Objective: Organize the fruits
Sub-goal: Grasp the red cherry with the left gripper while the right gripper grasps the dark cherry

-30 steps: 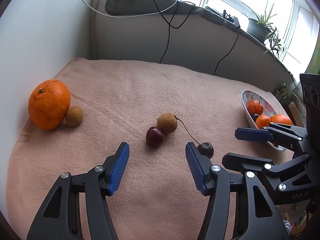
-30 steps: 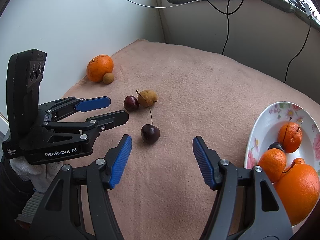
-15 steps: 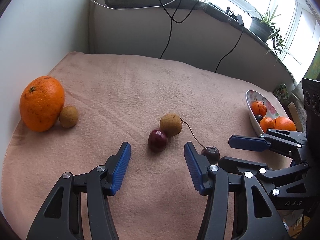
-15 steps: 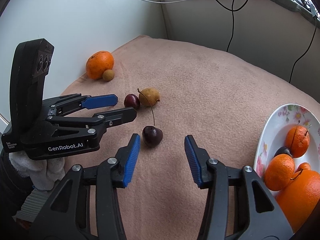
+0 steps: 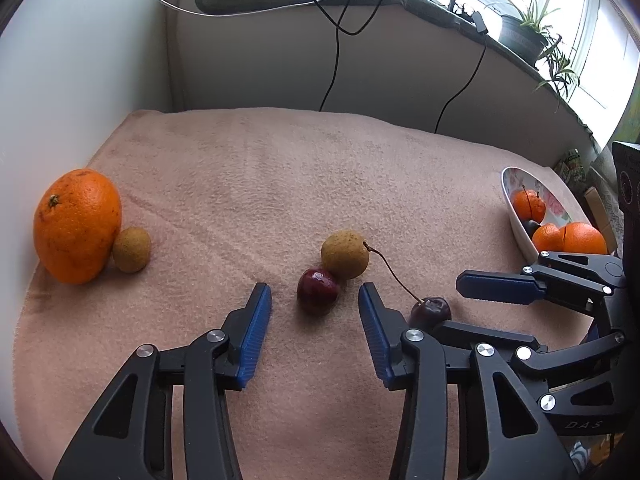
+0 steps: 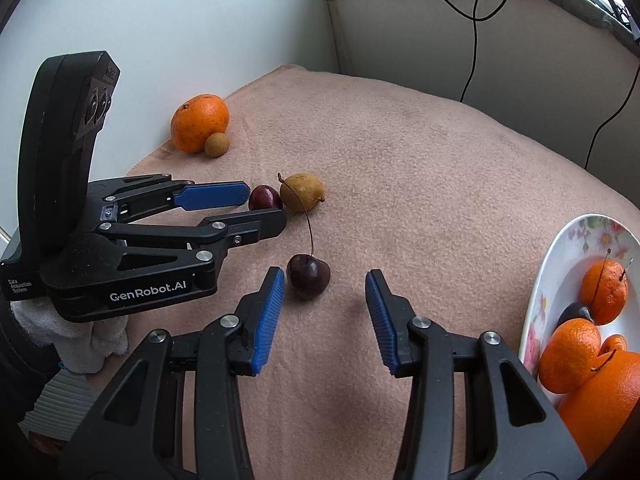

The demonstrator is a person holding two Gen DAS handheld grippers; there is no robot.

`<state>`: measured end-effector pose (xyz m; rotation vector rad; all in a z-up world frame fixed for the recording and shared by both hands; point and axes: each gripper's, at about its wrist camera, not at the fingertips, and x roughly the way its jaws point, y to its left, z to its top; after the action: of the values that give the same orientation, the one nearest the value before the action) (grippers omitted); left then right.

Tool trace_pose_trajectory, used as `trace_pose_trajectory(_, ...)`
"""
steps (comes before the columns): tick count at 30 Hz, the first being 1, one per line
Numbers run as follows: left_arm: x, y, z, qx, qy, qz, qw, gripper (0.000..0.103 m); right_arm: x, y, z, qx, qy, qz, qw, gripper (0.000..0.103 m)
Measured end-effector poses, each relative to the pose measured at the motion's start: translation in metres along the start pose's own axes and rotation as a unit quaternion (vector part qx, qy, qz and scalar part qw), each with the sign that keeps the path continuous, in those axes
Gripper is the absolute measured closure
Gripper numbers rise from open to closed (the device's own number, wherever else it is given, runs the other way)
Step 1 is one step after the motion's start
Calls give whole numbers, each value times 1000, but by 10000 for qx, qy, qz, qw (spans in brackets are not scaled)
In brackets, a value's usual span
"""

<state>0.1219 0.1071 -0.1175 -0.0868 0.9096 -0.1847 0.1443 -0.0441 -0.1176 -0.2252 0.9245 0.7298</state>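
Observation:
A dark red cherry [image 5: 318, 290] lies on the pink blanket [image 5: 320, 168] against a round brown fruit [image 5: 345, 254]. My left gripper [image 5: 313, 289] straddles this cherry. Its jaws are closing, with a gap still showing on each side. A darker cherry with a long stem [image 6: 308, 276] sits between the closing jaws of my right gripper [image 6: 323, 274], close to the left pad [image 6: 270, 312] and well apart from the right one. A flowered plate [image 6: 560, 248] at the right holds oranges and a dark fruit.
A big orange [image 5: 76, 226] and a small brown fruit [image 5: 131, 250] rest by the white wall at the left. The two grippers sit side by side, close together. Black cables hang down the back wall; potted plants stand on the sill.
Both pairs of jaws have narrowed. The left gripper crept forward until the red cherry lay between its tips. The right gripper's tips came in around the stemmed cherry.

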Motion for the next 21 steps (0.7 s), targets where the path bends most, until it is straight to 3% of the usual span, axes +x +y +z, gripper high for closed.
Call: trace_pose_trajectory(21, 5, 1, 2, 5, -1, 17, 10000, 69, 9, 4, 4, -183, 59, 3, 9998, 70)
